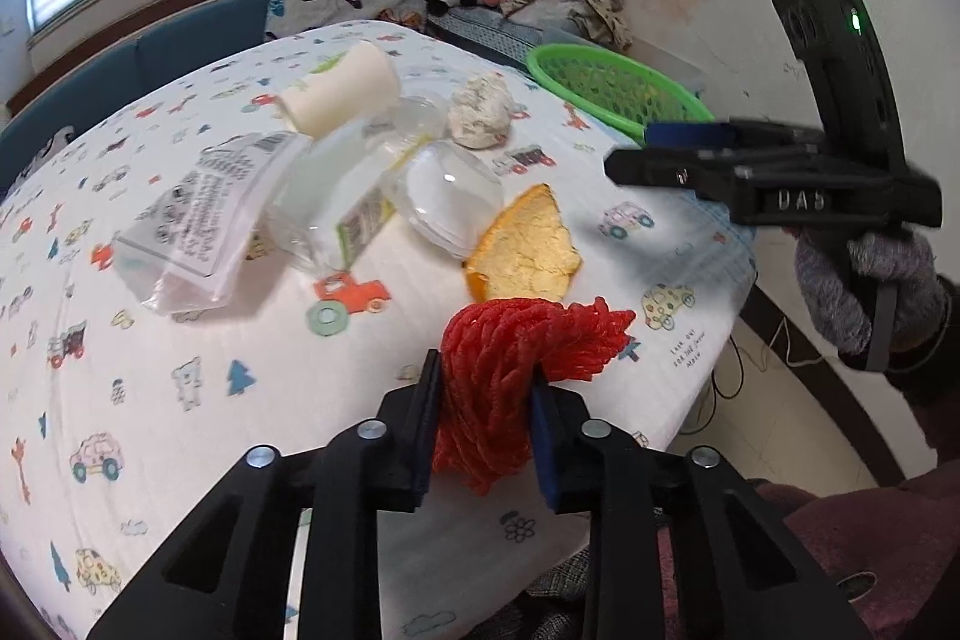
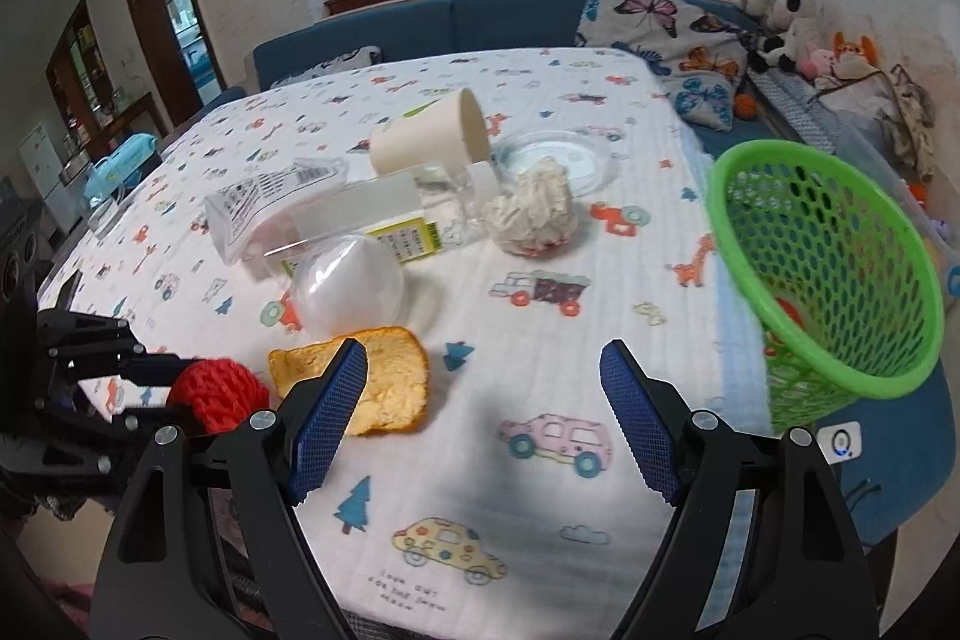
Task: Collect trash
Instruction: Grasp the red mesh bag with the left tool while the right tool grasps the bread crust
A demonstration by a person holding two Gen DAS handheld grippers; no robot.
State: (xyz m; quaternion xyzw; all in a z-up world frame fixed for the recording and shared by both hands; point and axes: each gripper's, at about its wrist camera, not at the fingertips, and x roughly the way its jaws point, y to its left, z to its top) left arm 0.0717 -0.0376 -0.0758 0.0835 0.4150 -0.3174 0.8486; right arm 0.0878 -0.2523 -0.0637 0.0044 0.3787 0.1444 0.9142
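My left gripper (image 1: 486, 400) is shut on a bundle of red mesh netting (image 1: 522, 340) just above the near edge of the table; from the right wrist view the netting (image 2: 219, 391) shows at far left. An orange peel (image 1: 528, 250) lies right behind it. My right gripper (image 2: 483, 388) stands open over bare cloth, nothing between its fingers, with the peel (image 2: 384, 376) beside its left finger. A green mesh basket (image 2: 723, 220) sits tilted at the table's right edge.
Farther back on the patterned cloth lie a crumpled paper ball (image 2: 534, 214), a tipped paper cup (image 2: 426, 136), a clear plastic bottle (image 2: 384, 208), a clear dome lid (image 2: 348, 286), a plastic bag (image 2: 264, 202) and a clear dish (image 2: 558, 154). A sofa with cushions and toys runs behind.
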